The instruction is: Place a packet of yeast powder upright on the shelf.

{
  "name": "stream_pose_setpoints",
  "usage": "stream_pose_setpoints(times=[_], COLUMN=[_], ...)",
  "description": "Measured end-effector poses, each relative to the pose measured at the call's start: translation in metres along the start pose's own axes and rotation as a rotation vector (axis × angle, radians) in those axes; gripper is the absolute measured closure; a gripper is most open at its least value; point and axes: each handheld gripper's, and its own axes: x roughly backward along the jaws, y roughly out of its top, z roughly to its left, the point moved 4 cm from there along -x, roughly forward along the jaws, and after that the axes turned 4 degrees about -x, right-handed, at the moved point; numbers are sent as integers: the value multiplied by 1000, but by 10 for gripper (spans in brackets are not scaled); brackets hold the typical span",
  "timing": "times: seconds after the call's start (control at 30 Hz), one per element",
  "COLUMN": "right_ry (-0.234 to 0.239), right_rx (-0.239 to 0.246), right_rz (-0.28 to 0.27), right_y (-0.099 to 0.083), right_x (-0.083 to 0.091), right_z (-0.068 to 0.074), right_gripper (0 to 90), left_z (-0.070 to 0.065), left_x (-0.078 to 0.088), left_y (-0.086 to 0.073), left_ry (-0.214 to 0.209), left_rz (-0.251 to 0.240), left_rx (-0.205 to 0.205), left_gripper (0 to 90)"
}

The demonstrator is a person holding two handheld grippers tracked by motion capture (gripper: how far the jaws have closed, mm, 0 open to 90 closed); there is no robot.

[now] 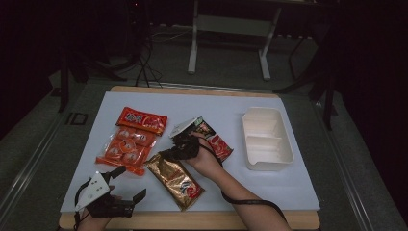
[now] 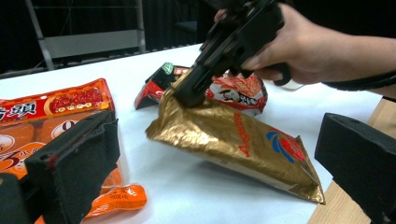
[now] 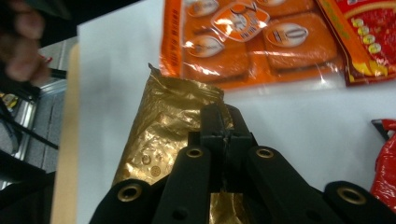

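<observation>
My right tongs (image 2: pixel 180 95) are clamped on the top seam of the crinkled gold foil snack packet (image 2: pixel 233 140), near the worktop's (image 1: pixel 269 190) front edge. Left tongs (image 1: pixel 126 184) stand apart, idle. I should lift slowly, keeping the seam pinched.

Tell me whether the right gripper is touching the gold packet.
Touching. The left gripper view shows the right gripper clamped on the gold packet's lifted end.
</observation>
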Motion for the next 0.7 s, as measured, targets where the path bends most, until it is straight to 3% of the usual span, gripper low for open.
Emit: stream_pose_setpoints(times=[0.43, 0.7], right_ry=[57, 102], right_rx=[67, 128], right_rz=[-81, -125], right_y=[2, 7], right_x=[37, 61], right_z=[19, 39], right_gripper=[900, 900], left_z=[0, 1], left_x=[-1, -1], left_y=[-1, -1], left_ry=[1, 3], left_rz=[4, 4], left_rx=[2, 4], left_gripper=[5, 5])
